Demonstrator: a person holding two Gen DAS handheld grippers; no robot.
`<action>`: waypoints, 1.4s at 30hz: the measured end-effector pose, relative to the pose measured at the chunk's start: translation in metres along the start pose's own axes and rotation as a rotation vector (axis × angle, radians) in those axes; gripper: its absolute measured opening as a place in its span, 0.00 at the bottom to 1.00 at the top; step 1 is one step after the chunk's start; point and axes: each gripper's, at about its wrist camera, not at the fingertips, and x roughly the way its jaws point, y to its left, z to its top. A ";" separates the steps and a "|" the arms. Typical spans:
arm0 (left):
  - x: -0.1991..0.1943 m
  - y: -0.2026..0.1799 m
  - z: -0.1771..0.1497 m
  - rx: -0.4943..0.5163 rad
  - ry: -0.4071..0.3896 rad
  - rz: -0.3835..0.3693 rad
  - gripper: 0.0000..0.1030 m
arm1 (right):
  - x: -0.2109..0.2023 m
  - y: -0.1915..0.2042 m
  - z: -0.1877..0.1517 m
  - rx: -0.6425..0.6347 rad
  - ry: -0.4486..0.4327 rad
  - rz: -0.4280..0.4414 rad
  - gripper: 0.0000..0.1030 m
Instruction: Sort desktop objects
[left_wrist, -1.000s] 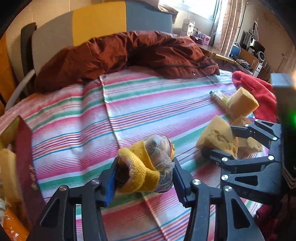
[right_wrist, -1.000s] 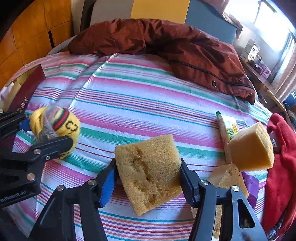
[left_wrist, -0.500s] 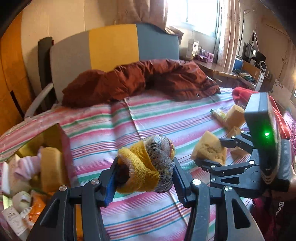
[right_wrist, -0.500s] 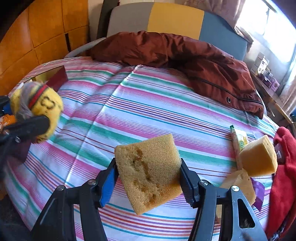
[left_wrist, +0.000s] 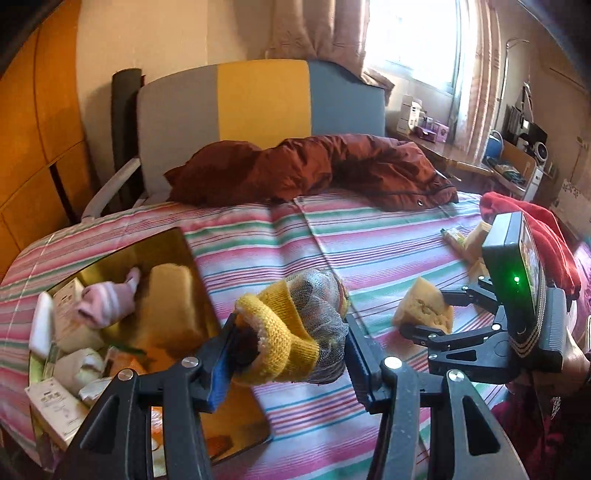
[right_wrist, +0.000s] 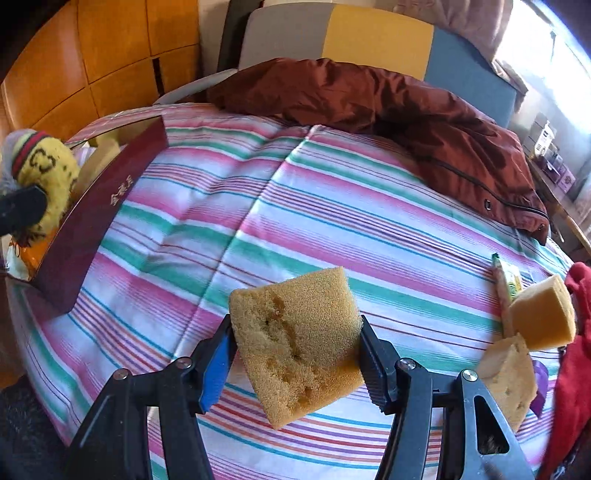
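The left claw (left_wrist: 291, 343) pinches a yellow knit glove (left_wrist: 284, 332) wrapped in mesh, held in the air just beside the open box (left_wrist: 236, 435) at the left of the striped table (left_wrist: 369, 251). The right claw (right_wrist: 295, 354) grips a tan sponge (right_wrist: 295, 343) on both sides, lifted above the cloth, well apart from the box (right_wrist: 99, 206). The step in hand looks like the carry to the box — both loads are up, neither delivered. Next, the glove needs moving over the box's opening before letting go; the sponge has farther to travel — leftward across the table. Two more sponges (right_wrist: 543, 314) and a small tube (right_wrist: 508, 284) wait at the right.
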 end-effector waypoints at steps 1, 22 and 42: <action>-0.001 0.004 -0.002 -0.006 0.000 0.001 0.52 | 0.000 0.002 0.000 -0.004 0.001 0.004 0.60; -0.049 0.115 -0.023 -0.282 -0.065 0.031 0.52 | -0.040 0.084 0.021 -0.013 -0.078 0.143 0.60; -0.059 0.193 -0.028 -0.473 -0.090 -0.057 0.54 | -0.053 0.175 0.065 -0.050 -0.169 0.307 0.63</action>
